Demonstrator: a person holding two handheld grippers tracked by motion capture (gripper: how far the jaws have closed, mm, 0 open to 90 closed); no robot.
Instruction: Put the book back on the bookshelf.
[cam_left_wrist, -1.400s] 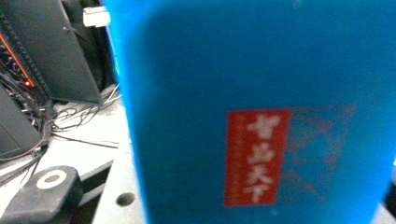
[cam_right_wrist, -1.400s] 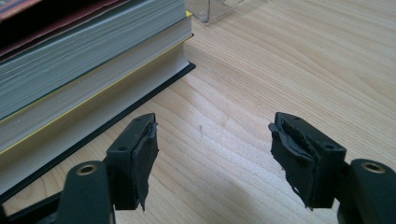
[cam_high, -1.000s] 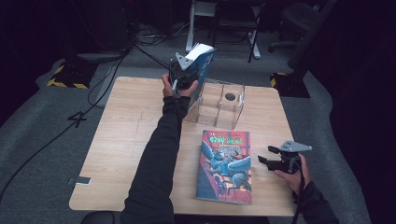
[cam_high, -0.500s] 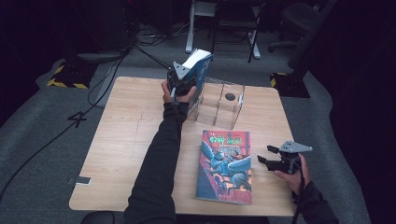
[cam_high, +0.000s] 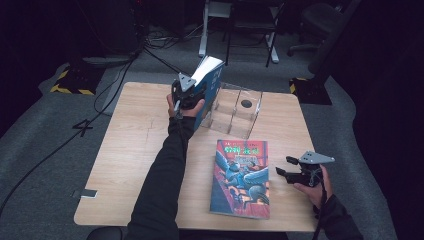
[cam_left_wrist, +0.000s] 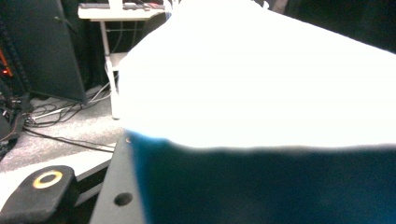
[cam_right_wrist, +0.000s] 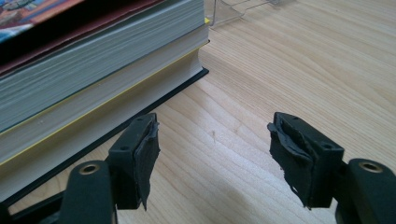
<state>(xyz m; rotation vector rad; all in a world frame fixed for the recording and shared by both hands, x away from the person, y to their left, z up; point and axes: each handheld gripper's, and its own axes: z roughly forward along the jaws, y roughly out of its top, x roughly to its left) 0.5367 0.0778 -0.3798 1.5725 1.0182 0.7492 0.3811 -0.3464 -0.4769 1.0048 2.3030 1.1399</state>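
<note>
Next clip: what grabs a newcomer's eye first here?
The blue book, held upright in the left gripper at the table's far side, beside the clear plastic organizer. Next, the colourful book lying flat near the front edge, with the right gripper open beside it, its fingers empty.

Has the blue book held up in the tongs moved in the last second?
Yes. The blue book in the left tongs has sunk lower, toward the clear plastic rack, which stayed put.
</note>
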